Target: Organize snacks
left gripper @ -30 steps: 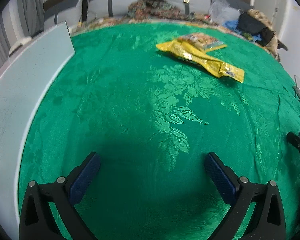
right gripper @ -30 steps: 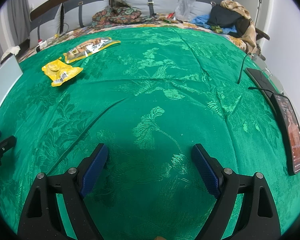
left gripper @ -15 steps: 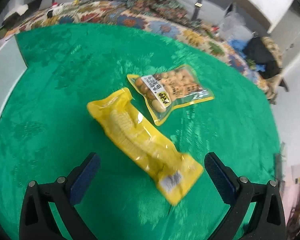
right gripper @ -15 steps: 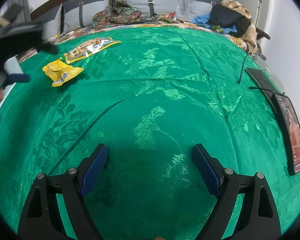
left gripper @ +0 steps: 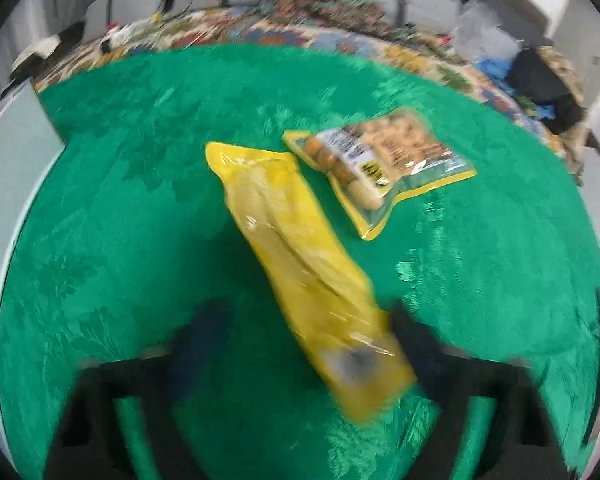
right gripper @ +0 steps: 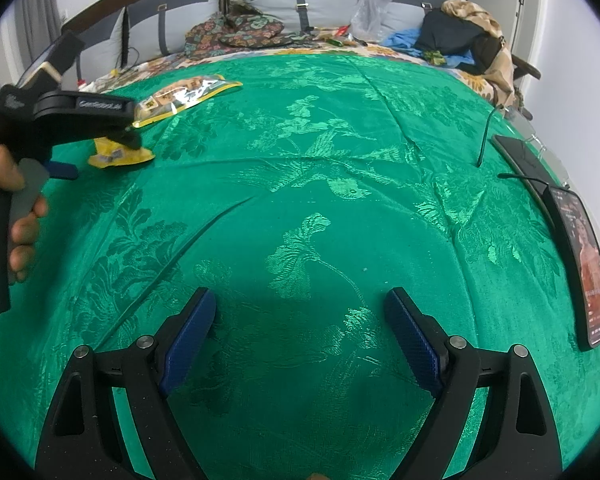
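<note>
Closing in from wide, the left gripper [left gripper: 304, 344] is showing blurred jaws either side of the near end of the long yellow snack packet [left gripper: 300, 260]; the right finger sits against the packet's edge, but whether the pads are pressing cannot be told through the blur. The packet is lying on the green cloth [left gripper: 120, 240], glossy film, narrow and creased, with a label patch at the near end. Just beside its far end a second pouch [left gripper: 380, 164] is lying flat: clear-fronted, yellow-bordered, round tan pieces showing through.

Only the right wrist view is showing the person's hand [right gripper: 16, 200] gripping the left tool's grey handle, its black body covering most of the yellow packet [right gripper: 120, 156], with the clear pouch [right gripper: 188, 92] beyond. The right gripper [right gripper: 300, 332] is hanging wide over bare cloth, nothing between its ribbed blue pads [right gripper: 188, 336]. The cloth is a shiny damask, woven with flowers and leaves. Dark phones [right gripper: 584, 264] are lying along its right edge.
</note>
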Tool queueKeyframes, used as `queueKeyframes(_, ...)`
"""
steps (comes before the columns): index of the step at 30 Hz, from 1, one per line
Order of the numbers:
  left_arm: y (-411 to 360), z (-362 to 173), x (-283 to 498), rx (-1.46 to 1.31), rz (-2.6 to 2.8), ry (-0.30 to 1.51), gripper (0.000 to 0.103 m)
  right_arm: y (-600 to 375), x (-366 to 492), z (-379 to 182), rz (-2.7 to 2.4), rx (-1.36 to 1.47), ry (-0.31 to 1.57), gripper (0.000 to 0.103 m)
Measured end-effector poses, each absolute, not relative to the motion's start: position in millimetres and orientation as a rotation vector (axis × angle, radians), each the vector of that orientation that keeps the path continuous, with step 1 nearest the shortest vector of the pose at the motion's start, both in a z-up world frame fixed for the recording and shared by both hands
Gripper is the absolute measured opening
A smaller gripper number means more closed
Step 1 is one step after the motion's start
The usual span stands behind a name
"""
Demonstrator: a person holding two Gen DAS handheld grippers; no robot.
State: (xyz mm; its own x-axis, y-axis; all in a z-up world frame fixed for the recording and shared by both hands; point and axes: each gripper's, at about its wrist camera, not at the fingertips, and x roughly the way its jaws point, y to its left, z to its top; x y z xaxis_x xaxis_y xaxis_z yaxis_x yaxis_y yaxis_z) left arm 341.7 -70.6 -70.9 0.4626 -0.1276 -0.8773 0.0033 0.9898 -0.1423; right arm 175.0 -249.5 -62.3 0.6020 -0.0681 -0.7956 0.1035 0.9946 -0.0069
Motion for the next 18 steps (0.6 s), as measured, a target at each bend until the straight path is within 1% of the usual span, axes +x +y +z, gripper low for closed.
queueKeyframes(1,-67,-69,339,-0.123,-0.106,1.088,0.044,-249,175,-62,-0.099,0.041,0.92,0.09)
queueKeyframes(2,-65,-68,337,-0.109,-0.119,1.096,0.043,-249,175,-62,-0.099,0.041,0.92,0.09)
queueKeyframes(6,-44,-67,324,-0.1,-0.172,1.111,0.042,-249,175,-62,-0.099,0.042,0.92,0.09)
queueKeyframes(14,23,-64,275,0.0,-0.179,1.117,0.042,-250,175,-62,-0.099,0.042,0.92,0.09)
queueKeyframes(18,41,-68,266,-0.054,-0.203,1.101,0.044,-250,175,-62,-0.099,0.042,0.92,0.09)
